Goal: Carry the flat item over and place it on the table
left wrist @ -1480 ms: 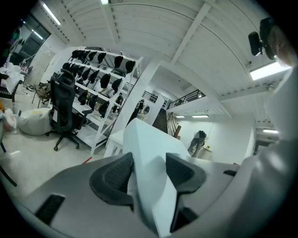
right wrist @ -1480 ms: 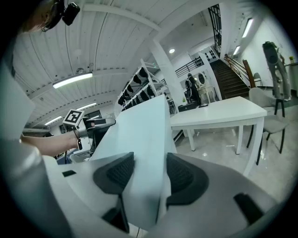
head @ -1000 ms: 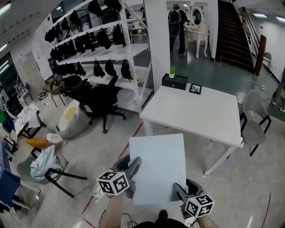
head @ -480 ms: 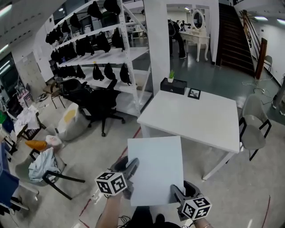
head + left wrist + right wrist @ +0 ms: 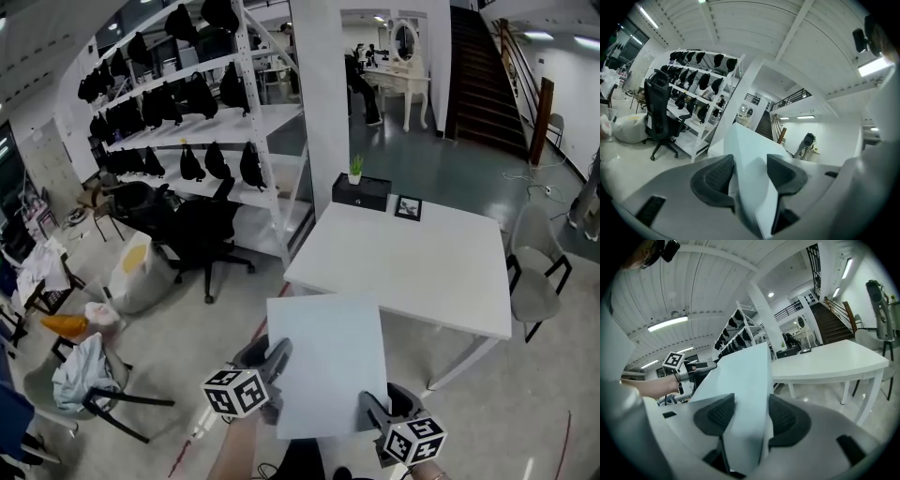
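A pale blue-white flat board [image 5: 328, 361] is held level in front of me, just short of the white table [image 5: 412, 258]. My left gripper [image 5: 274, 367] is shut on the board's left edge, and my right gripper [image 5: 371, 410] is shut on its near right corner. In the left gripper view the board [image 5: 749, 157] stands edge-on between the dark pads [image 5: 715, 174]. In the right gripper view the board [image 5: 740, 380] is clamped likewise, with the table [image 5: 829, 364] beyond it and the left gripper's marker cube [image 5: 674, 360] at the far side.
On the table's far edge sit a black box with a small plant [image 5: 364, 190] and a framed picture [image 5: 408, 207]. A grey chair [image 5: 534, 281] stands at its right. Black office chairs [image 5: 202, 230] and white shelving [image 5: 211, 122] are to the left; a pillar [image 5: 319, 103] rises behind.
I have moved forward with the board; the table is now closer and its near edge lies right beyond the board's far edge. Both grippers keep the same hold.
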A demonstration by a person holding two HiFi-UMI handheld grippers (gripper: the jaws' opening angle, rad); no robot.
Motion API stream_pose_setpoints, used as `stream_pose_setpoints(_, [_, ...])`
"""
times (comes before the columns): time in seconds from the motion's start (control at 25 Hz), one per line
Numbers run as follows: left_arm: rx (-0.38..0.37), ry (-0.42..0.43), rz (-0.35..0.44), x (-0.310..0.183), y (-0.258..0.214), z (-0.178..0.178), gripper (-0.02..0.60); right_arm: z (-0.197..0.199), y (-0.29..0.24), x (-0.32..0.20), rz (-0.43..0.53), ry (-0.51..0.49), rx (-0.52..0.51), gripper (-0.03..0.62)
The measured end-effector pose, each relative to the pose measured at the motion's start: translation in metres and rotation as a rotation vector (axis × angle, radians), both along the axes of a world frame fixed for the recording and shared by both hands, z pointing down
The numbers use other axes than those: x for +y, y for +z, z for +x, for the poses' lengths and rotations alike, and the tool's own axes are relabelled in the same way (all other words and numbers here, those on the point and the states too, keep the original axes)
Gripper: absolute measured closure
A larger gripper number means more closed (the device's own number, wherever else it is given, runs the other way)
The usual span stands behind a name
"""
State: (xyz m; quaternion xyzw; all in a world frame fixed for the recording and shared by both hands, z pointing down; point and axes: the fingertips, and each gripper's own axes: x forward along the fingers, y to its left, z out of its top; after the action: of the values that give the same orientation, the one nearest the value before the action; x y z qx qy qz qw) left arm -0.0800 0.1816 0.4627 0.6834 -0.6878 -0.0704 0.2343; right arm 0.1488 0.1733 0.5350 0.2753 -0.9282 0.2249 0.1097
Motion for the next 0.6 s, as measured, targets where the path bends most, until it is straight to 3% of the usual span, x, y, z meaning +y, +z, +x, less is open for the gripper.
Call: stream_pose_setpoints(0.6, [0.01,0.117,-0.011,-0.148,0.003,-0.132,0.356,-0.132,0.001,-0.121,-0.021,0.115,0.03,0.37])
